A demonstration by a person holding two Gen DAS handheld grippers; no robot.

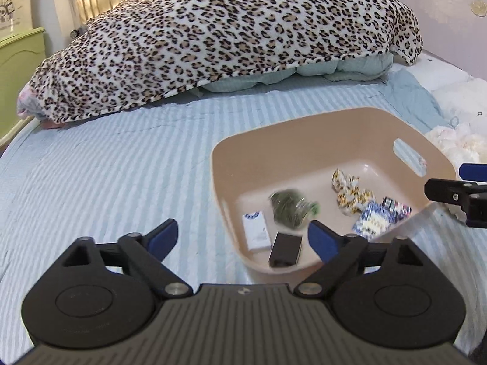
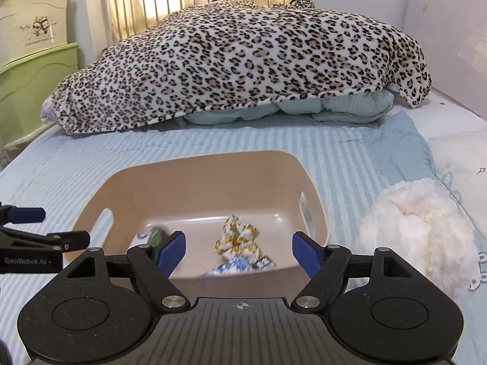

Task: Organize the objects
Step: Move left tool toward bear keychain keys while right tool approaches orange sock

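Note:
A beige plastic basin (image 1: pixel 304 127) with handle slots sits on the striped bed sheet (image 1: pixel 106 167). Inside lie a blurred green packet (image 1: pixel 292 210), a white box (image 1: pixel 257 234), a black box (image 1: pixel 284 249), a yellow-patterned wrapper (image 1: pixel 350 191) and a blue-white packet (image 1: pixel 369 222). My left gripper (image 1: pixel 243 231) hangs open over the basin's near left corner, holding nothing. My right gripper (image 2: pixel 239 241) is open above the basin's (image 2: pixel 213 158) near rim, and the wrapper (image 2: pixel 234 228) and blue-white packet (image 2: pixel 234 266) lie below it, untouched. Each gripper shows at the edge of the other's view.
A leopard-print blanket (image 1: pixel 228 39) is heaped over bedding at the back. A fluffy white-pink plush (image 2: pixel 420 228) lies right of the basin. Green and cream storage drawers (image 2: pixel 36 70) stand beyond the bed's left edge, and a wall runs along the right.

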